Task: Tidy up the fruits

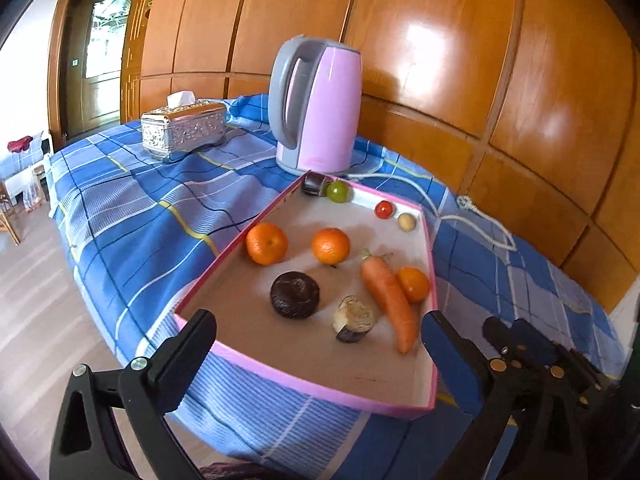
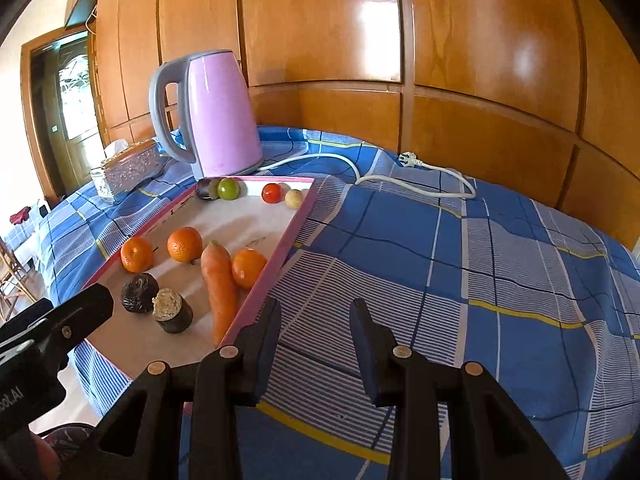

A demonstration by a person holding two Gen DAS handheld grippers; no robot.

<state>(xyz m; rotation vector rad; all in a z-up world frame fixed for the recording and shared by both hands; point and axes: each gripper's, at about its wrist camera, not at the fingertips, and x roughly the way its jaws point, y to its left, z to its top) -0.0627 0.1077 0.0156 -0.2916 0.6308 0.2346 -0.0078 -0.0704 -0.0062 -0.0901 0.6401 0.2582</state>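
A pink-rimmed tray [image 1: 304, 388] lies on the blue checked cloth. It holds three oranges [image 1: 266, 243] [image 1: 330, 245] [image 1: 414, 283], a carrot [image 1: 388, 300], a dark wrinkled fruit [image 1: 295, 294] and an eggplant piece [image 1: 354, 319]. At its far end sit a green fruit [image 1: 337, 191], a red tomato [image 1: 384, 209] and a beige ball [image 1: 406, 222]. My left gripper [image 1: 320, 344] is wide open over the tray's near edge, with nothing held. My right gripper [image 2: 316, 320] hangs over the cloth just right of the tray [image 2: 280, 256], its jaws apart and empty.
A pink kettle [image 1: 316, 108] stands behind the tray, its white cord [image 2: 420, 188] trailing across the cloth to the right. A silver tissue box [image 1: 182, 130] sits at the back left. Wooden wall panels close the far side. The table's left edge drops to the floor.
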